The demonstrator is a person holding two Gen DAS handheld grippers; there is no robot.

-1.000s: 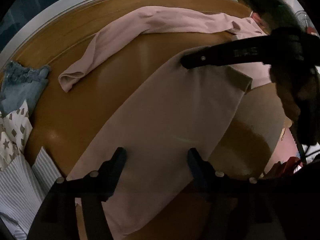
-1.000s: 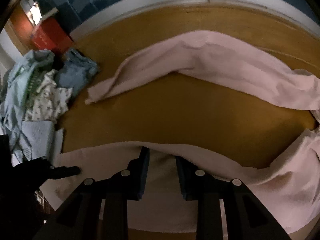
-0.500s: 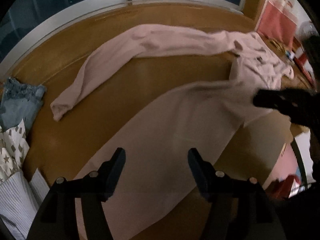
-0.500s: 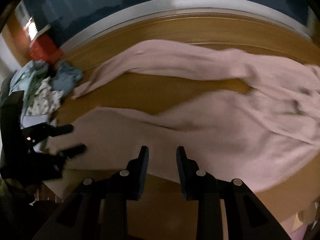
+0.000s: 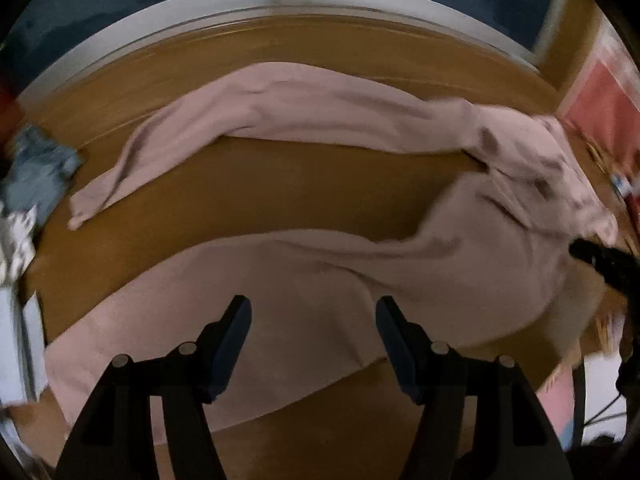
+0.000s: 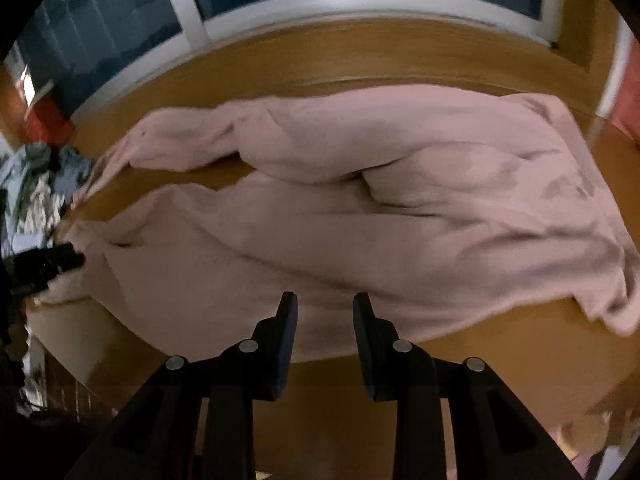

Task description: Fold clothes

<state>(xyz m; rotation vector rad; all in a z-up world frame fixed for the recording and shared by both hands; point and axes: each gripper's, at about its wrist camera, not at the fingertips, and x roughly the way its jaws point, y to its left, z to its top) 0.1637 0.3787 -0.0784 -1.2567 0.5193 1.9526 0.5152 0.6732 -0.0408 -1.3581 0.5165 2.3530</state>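
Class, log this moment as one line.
left tongs: open, empty | right tongs: open, empty | pale pink fleece garment: spread, unfolded | wooden table

A: What's the support surface?

B: Wooden table (image 5: 256, 184), orange-brown top, far edge running along a white window frame (image 5: 168, 20).

A: What lies on it?

B: One big pink garment (image 5: 460, 264), spread across most of the top. It splits into two long parts: one runs along the far side, the other along the near edge. Bare wood shows between them. They join in a rumpled bunch on the right.

A: Flat?

B: Partly. In the right wrist view the pink garment (image 6: 400, 208) is creased and lumpy mid-table.

A: Anything else?

B: Pile of clothes (image 5: 24, 200) at the left end: blue denim, patterned white fabric, striped cloth. Blurred, so exact items unclear.
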